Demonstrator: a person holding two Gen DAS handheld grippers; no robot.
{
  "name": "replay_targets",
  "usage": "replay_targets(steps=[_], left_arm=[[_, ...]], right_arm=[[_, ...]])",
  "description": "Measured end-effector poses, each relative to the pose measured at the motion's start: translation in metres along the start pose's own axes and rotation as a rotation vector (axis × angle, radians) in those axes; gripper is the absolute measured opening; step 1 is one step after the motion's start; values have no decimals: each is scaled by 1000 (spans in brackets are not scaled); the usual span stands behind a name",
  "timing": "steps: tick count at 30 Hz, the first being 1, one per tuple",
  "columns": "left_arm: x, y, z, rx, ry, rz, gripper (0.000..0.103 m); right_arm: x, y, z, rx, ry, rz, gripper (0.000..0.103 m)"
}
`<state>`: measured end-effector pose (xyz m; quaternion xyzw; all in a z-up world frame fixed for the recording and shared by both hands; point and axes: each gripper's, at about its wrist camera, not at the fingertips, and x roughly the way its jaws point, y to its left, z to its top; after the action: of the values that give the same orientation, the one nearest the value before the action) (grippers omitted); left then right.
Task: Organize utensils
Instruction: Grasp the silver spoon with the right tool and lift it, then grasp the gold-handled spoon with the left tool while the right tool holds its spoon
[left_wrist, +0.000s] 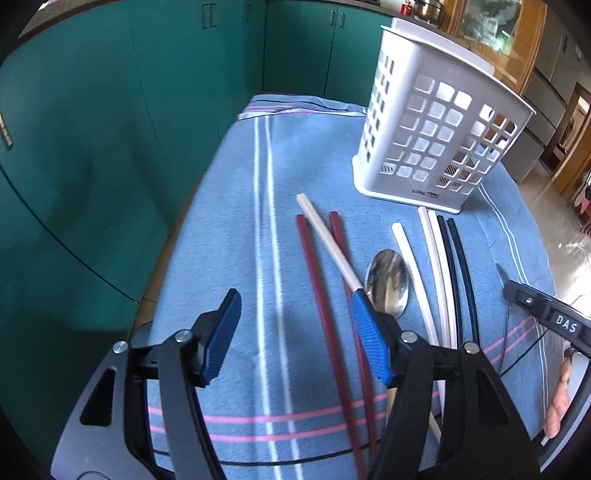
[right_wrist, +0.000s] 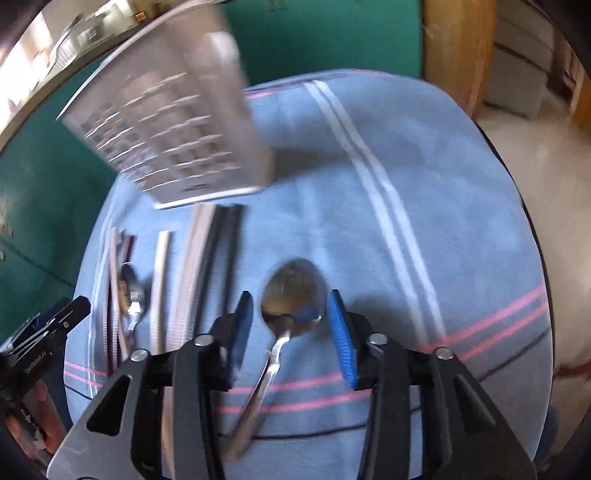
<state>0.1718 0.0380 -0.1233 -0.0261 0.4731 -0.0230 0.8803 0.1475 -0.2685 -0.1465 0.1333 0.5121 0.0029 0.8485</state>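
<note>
right wrist view: right gripper open around a spoon; left gripper open over red chopsticks.

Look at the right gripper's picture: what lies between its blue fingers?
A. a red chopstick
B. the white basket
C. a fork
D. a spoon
D: a shiny spoon lies on the blue cloth between the right gripper's open fingers, which do not yet press on it; the chopsticks lie off to the left and the basket stands farther back.
</note>
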Motion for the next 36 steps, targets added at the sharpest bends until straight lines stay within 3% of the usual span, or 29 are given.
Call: replay_targets(steps=[4, 7, 11, 15, 18, 21, 25, 36], left_arm=[[5, -16, 7, 39, 3, 11, 62], [7, -24, 13, 62, 6, 11, 62], [14, -16, 22, 33, 35, 9, 59], [21, -18, 35, 10, 72, -18, 40], [18, -39, 43, 109, 51, -55, 41], [30, -51, 50, 197, 95, -112, 42], [42, -52, 51, 207, 153, -127, 42], [46, -67, 43, 294, 188, -186, 39]], right_arm=[[-4, -24, -5, 33, -16, -19, 44], [-3, -30, -3, 25, -28, -12, 51], [-5, -39, -8, 18, -28, -1, 51], [-9, -45, -15, 19, -27, 16, 51], [-12, -49, -17, 28, -33, 45, 51], [-14, -53, -16, 44, -30, 77, 51], [-16, -62, -16, 55, -30, 59, 51], [-20, -77, -20, 70, -36, 69, 51]])
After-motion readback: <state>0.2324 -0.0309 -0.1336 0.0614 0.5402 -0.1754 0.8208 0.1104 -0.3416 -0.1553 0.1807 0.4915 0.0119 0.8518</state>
